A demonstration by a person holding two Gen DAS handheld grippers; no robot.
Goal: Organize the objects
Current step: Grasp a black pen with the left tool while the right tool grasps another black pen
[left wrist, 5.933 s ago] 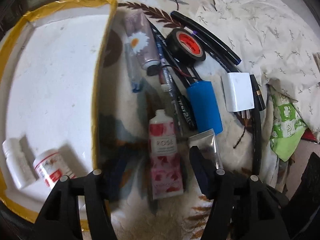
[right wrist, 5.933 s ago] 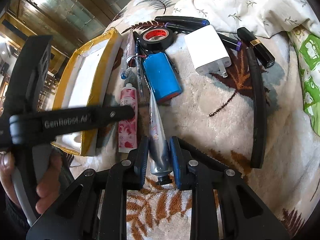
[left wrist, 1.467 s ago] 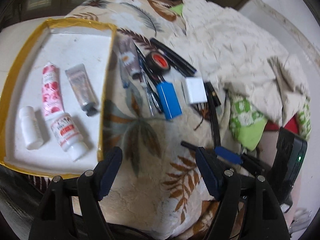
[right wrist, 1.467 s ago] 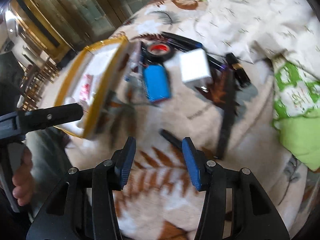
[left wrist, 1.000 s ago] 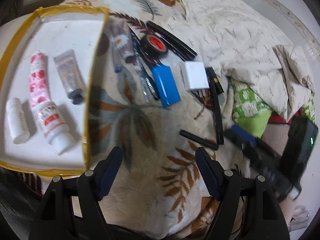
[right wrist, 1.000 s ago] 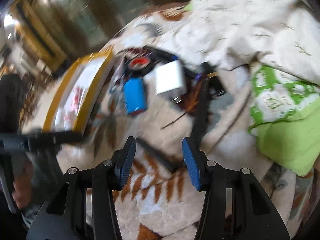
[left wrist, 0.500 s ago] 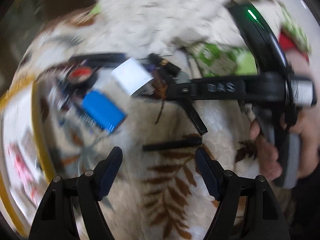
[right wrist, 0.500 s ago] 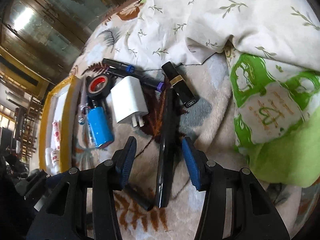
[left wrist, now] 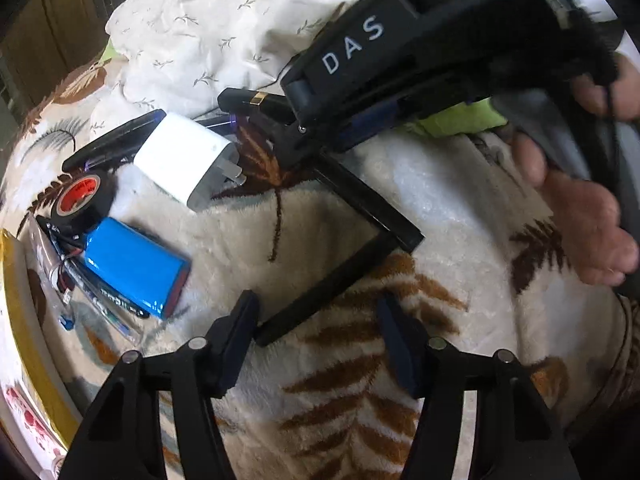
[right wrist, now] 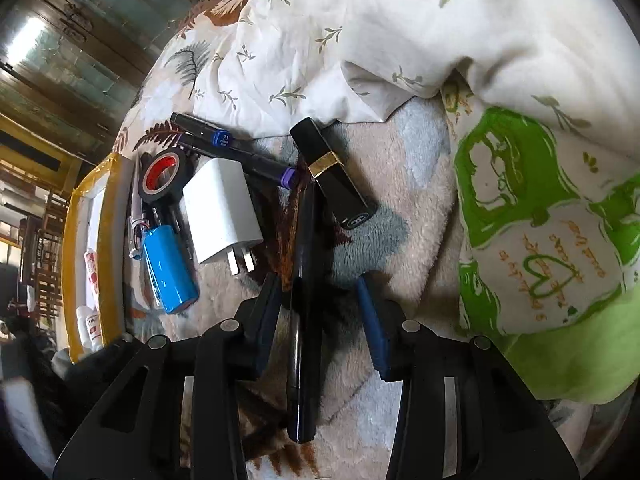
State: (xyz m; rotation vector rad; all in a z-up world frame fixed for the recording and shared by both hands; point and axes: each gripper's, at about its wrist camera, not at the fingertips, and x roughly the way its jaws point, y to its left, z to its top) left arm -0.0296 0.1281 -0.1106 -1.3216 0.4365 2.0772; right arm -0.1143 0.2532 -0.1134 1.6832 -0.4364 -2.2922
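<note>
- Tray (right wrist: 110, 216), far left: holds tubes and bottles.
- Battery (right wrist: 170, 270), charger (right wrist: 222, 210): on the blanket (right wrist: 400, 184), left of the right tongs.
- Left tongs (left wrist: 316, 340): apart, empty, a short black stick (left wrist: 328, 284) just beyond.
- Right tongs (right wrist: 320, 312): apart, straddling the long black pen (right wrist: 306, 280); not clamped.
- Risk: the pen looks thin and sunk in the pile, so closing may pinch fleece or roll it toward the lipstick (right wrist: 332, 174).

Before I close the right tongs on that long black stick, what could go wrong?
1. The right tongs straddle the stick near its middle, but the lipstick touches its far end and may get dragged along.
2. A second stick meets its other end; lifting could flick it.
3. The plush blanket may snag a fingertip.
</note>
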